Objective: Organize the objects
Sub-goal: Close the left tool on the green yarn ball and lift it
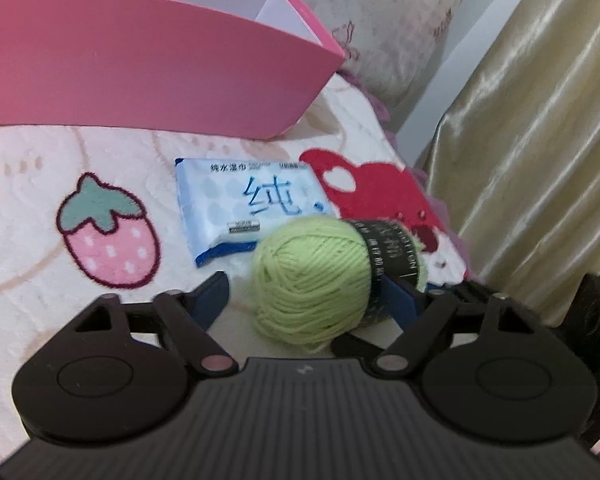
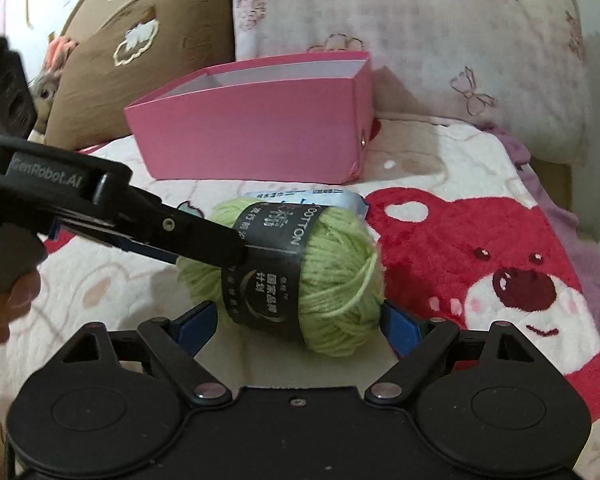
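A light green yarn ball (image 1: 312, 280) with a black paper band lies on the blanket; it also shows in the right wrist view (image 2: 332, 276). My left gripper (image 1: 312, 296) is open around it, its right finger touching the band. My right gripper (image 2: 300, 316) is open, with the ball between its blue fingers. The left gripper's arm (image 2: 148, 220) reaches in from the left onto the band. A blue wet-wipes pack (image 1: 244, 204) lies just behind the ball, mostly hidden in the right wrist view (image 2: 332, 196). An open pink box (image 1: 148, 72) stands further back (image 2: 252, 132).
The bed blanket carries a strawberry print (image 1: 108, 232) and a red bear print (image 2: 492, 268). A brown cushion (image 2: 140, 60) and a floral pillow (image 2: 420, 36) lie behind the box. A golden curtain (image 1: 540, 128) hangs at the bed's right edge.
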The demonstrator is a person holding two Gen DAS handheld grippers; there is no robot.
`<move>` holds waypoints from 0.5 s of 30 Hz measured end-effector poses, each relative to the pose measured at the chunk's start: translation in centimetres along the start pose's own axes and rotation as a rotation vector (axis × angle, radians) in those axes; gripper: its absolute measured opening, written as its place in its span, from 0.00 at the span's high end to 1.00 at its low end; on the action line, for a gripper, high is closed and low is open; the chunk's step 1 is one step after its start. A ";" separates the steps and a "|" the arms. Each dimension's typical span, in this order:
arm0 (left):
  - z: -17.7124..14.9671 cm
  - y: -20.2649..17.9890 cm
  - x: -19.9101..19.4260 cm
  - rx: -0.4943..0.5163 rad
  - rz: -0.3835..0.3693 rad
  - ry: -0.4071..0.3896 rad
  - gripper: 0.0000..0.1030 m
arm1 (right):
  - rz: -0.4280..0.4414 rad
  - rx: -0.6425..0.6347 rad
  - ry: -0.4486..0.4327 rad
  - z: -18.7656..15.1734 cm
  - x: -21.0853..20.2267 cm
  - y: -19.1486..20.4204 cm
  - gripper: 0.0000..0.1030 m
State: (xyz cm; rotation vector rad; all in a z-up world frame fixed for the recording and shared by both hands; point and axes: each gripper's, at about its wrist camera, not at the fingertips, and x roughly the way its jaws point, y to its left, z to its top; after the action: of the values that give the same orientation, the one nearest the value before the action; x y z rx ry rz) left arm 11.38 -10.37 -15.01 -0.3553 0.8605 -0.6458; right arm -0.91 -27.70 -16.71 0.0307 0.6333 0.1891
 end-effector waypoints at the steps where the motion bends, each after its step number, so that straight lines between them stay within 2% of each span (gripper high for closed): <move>1: 0.0 0.1 0.2 -0.015 -0.027 0.007 0.39 | -0.002 -0.002 -0.001 0.1 0.0 0.1 0.13; 3: 0.0 0.2 0.5 -0.041 -0.044 0.019 0.40 | 0.002 -0.017 0.012 0.3 0.2 0.4 0.15; 7: -0.2 -0.2 0.5 -0.024 -0.038 0.019 0.45 | -0.030 -0.057 0.024 0.5 0.4 1.2 0.19; 12: -0.3 -0.7 0.0 -0.029 -0.033 0.036 0.45 | -0.083 -0.077 0.031 0.5 0.2 2.4 0.27; 15: -0.2 -1.4 -0.5 0.011 -0.018 0.043 0.45 | -0.099 -0.092 0.027 0.6 -0.5 3.2 0.30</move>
State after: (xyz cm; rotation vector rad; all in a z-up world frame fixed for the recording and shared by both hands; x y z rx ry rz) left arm 10.46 -11.09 -14.13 -0.3408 0.8953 -0.6763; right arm -1.44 -24.59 -15.66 -0.0920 0.6509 0.1227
